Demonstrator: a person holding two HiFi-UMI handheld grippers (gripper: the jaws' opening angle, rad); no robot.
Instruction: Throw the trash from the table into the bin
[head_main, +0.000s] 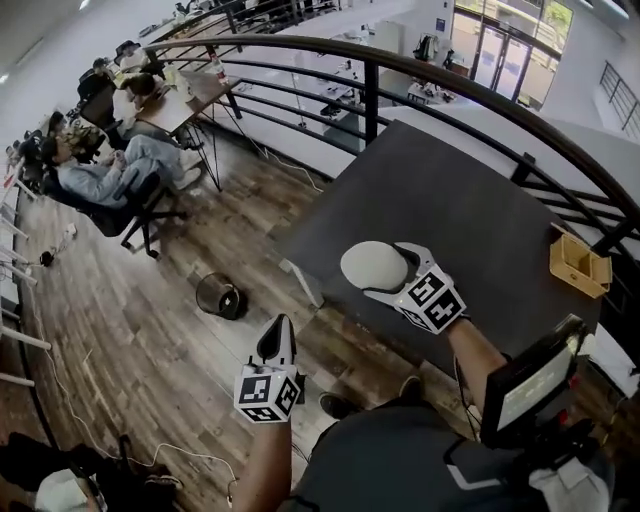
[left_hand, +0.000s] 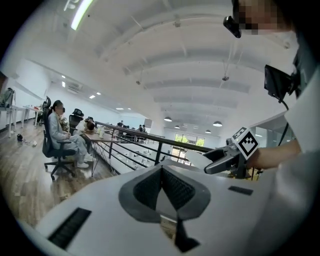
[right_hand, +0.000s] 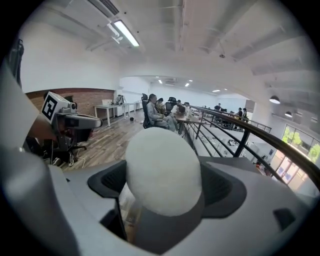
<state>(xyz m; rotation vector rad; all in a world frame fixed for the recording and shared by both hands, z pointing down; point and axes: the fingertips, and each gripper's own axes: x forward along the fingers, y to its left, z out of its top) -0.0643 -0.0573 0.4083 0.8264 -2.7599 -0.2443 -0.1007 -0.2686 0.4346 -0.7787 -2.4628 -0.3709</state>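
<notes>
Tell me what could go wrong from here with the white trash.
1. The white ball bulges beyond the jaws of the right gripper; being round, it may slip out.
2. It hangs above the table, while the bin stands apart on the floor; released now, it would likely miss.

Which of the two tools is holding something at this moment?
The right tool: its jaws grip a white round object. The left tool has its jaws together, with nothing between them.
</notes>
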